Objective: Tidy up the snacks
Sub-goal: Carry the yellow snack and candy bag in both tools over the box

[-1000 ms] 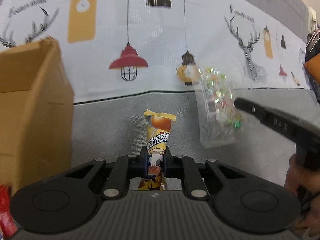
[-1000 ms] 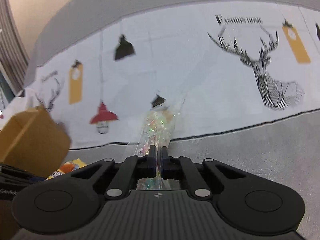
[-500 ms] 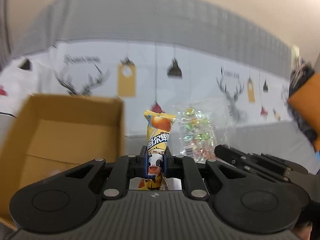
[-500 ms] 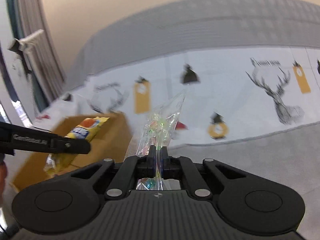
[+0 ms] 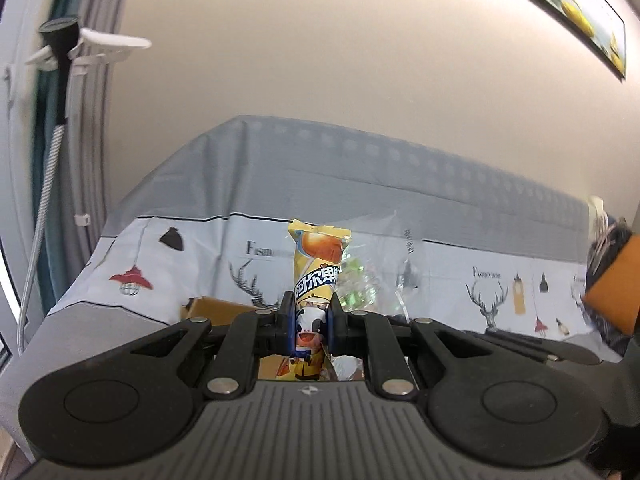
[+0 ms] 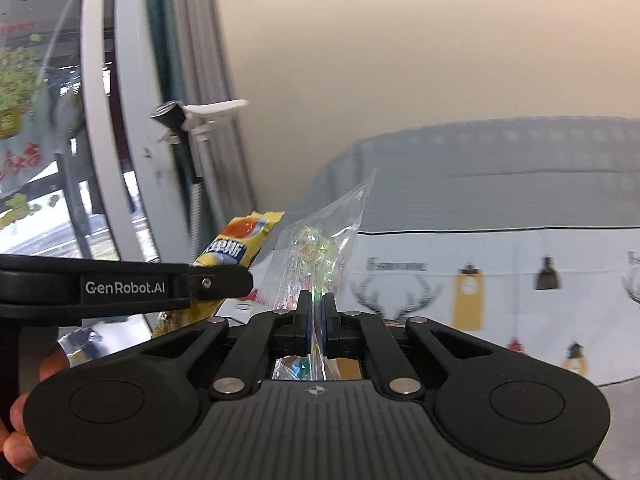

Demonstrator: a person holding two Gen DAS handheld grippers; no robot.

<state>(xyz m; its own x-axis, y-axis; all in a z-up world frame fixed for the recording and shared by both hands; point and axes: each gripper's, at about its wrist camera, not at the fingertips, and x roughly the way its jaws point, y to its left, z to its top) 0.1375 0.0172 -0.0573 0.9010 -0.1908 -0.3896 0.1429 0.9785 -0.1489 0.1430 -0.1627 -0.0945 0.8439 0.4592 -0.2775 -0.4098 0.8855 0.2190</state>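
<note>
My left gripper (image 5: 310, 322) is shut on a yellow snack packet (image 5: 318, 264) with an orange picture and a cartoon cow, held upright. My right gripper (image 6: 313, 318) is shut on a clear bag of coloured candies (image 6: 320, 252). The two grippers are close side by side: the clear bag (image 5: 372, 276) shows just right of the yellow packet in the left wrist view, and the yellow packet (image 6: 236, 248) and the left gripper (image 6: 232, 280) show at the left in the right wrist view. Only a corner of the cardboard box (image 5: 216, 308) shows below, behind the left gripper.
A sofa (image 5: 360, 168) covered with a white cloth printed with deer and lamps (image 5: 500, 276) fills the background. A window frame and curtain (image 6: 132, 120) stand at the left. An orange cushion (image 5: 616, 292) lies at the far right.
Both grippers have tilted upward and drawn together over the box. The box has dropped almost out of sight. The wall and window have come into view. Both snacks are still held.
</note>
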